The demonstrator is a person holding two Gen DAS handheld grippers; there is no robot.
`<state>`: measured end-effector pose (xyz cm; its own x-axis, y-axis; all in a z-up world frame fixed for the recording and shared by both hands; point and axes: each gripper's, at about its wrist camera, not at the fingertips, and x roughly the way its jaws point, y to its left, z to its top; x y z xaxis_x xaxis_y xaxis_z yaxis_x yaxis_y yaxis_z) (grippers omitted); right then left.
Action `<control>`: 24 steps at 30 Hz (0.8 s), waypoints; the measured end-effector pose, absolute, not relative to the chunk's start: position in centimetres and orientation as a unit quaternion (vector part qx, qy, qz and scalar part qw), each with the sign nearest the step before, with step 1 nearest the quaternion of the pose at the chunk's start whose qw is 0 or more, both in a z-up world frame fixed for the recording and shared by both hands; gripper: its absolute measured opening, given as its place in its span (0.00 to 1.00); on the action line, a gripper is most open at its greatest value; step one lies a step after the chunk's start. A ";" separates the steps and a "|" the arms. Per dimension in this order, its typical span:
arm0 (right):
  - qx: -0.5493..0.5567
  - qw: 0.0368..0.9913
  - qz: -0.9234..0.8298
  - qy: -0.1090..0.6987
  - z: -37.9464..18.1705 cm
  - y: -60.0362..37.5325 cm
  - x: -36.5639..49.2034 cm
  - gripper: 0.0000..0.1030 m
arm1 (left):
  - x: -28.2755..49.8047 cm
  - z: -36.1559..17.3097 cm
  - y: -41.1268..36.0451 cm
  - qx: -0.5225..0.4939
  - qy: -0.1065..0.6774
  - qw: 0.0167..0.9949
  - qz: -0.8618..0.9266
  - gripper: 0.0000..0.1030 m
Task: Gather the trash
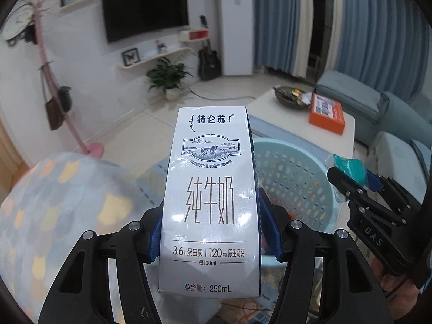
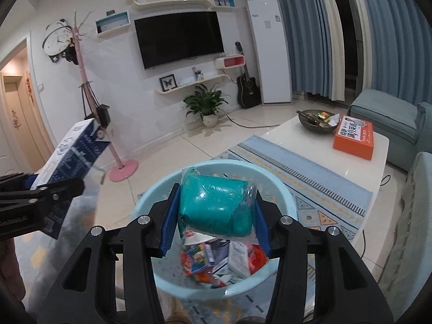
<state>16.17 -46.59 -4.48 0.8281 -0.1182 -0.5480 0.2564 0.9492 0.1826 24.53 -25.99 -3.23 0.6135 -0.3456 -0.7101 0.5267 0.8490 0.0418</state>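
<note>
1. Your jaws first: both are closed on a load. The left gripper [image 1: 213, 232] has its blue pads clamped on the two narrow sides of a white milk carton [image 1: 212, 202], roughly half spread, gripping the lower half with the carton standing upright between them. The right gripper [image 2: 214, 226] is pinching a teal wad in clear plastic wrap [image 2: 213, 208], its jaws a little narrower than the left's, pads pressed into both sides.

2. Far left of the scene: a pink coat stand [image 2: 81, 81] and a patterned cushion [image 1: 62, 216] beside you. Neither looks like trash.

3. Moving in: from the right wrist view, your carton [image 2: 67, 162] hangs left of the light-blue basket [image 2: 286, 194], outside its rim. I'd judge it needs to travel right before you let go.

4. Centre: the basket sits right under your right gripper, and the teal wad hangs over its open mouth. The bottom already holds a heap of wrappers and packets [image 2: 221, 262], so a good part of the collecting looks done.

5. Right: the white coffee table [image 2: 310, 145] carries a dark bowl [image 2: 316, 121] with scraps in it and an orange box [image 2: 353, 140]. Whether those count as trash, I can't tell.

6. Where you stand: two items in hand, neither dropped yet. The teal wad looks ready to release; the carton comes after, once it is over the rim.
</note>
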 end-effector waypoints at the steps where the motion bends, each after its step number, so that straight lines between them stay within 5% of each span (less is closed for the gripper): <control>1: 0.126 0.947 -0.098 0.278 -4.6 -46.8 16.4 0.46 | 25.0 -3.6 -26.4 0.126 0.368 0.886 -0.252 0.56; 3: 0.124 0.944 -0.093 0.291 -5.3 -47.3 17.2 0.48 | 25.7 -4.3 -27.2 0.125 0.376 0.879 -0.266 0.57; 6: 0.120 0.941 -0.101 0.300 -6.2 -47.6 17.8 0.65 | 27.2 -6.2 -27.9 0.121 0.418 0.854 -0.283 0.60; 12: 0.131 0.938 -0.109 0.302 -7.0 -48.2 17.3 0.66 | 27.6 -5.6 -26.4 0.090 0.409 0.861 -0.288 0.80; 24: 0.136 0.938 -0.100 0.302 -4.8 -43.7 14.4 0.86 | 21.3 0.0 -18.9 0.054 0.337 0.906 -0.250 0.89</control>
<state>14.35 -43.67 -4.76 0.7977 -0.1046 -0.5939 0.2690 0.9432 0.1952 21.31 -18.87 -0.02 0.6486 -0.4159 -0.6375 0.4892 0.8694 -0.0695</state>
